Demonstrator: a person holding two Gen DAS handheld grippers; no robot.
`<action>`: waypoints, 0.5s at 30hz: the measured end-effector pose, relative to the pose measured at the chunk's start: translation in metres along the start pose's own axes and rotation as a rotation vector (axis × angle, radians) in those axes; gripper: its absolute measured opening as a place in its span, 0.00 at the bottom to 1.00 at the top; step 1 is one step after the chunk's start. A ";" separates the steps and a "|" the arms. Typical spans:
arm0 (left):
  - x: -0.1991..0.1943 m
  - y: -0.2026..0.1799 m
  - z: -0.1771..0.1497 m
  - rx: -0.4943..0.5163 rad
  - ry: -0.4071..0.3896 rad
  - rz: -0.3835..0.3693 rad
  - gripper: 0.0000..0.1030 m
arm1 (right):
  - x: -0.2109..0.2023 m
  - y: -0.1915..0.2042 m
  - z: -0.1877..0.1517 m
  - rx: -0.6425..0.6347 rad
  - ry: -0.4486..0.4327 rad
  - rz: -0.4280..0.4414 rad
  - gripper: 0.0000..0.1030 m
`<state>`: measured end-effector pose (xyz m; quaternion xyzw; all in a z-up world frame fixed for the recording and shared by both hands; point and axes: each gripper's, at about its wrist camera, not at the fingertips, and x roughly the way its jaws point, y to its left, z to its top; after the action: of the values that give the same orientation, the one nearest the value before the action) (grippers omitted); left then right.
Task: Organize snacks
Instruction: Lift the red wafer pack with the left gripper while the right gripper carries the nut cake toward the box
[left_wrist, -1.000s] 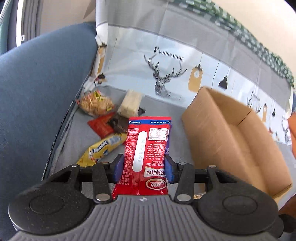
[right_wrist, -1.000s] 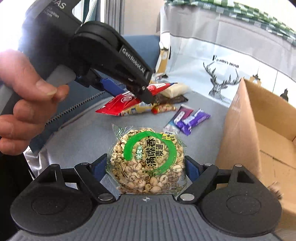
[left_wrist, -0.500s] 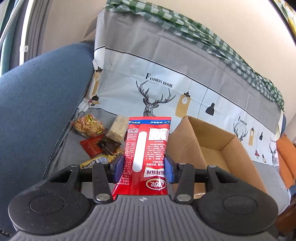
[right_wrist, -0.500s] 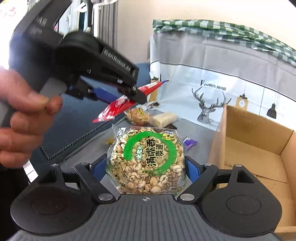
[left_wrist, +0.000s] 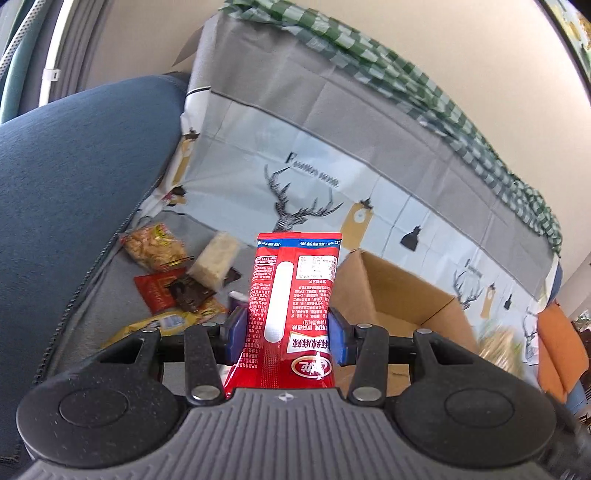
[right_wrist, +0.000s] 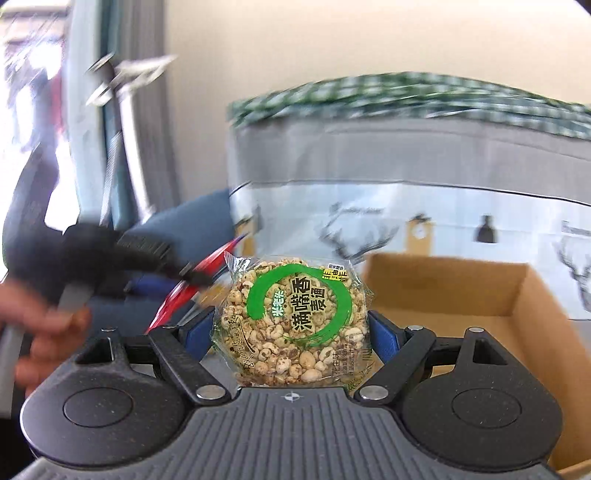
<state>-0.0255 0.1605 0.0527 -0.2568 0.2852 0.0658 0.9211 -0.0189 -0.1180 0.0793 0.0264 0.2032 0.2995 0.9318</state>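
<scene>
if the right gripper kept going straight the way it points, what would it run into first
Probably the cardboard box: its open top lies just ahead of the right gripper, beyond the held rice cake pack. Depth is hard to judge.

The red pack (left_wrist: 291, 314) hides the box's (left_wrist: 399, 295) near corner. A fuzzy blob (left_wrist: 498, 347) at 4 o'clock cannot be named. In the right view the hand (right_wrist: 40, 332) at 9 o'clock is smeared, and the frame cuts the box (right_wrist: 517, 291) at 4 o'clock.
</scene>
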 end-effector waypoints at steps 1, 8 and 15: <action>0.000 -0.005 0.000 0.000 -0.006 -0.010 0.48 | -0.003 -0.011 0.008 0.021 -0.018 -0.019 0.83; 0.006 -0.043 -0.008 0.009 -0.042 -0.084 0.48 | -0.008 -0.092 0.041 0.052 -0.118 -0.204 0.83; 0.015 -0.092 -0.015 0.073 -0.105 -0.177 0.48 | -0.005 -0.150 0.015 0.184 -0.063 -0.311 0.83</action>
<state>0.0041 0.0736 0.0743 -0.2433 0.2148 -0.0130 0.9458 0.0649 -0.2424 0.0690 0.0890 0.2022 0.1308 0.9665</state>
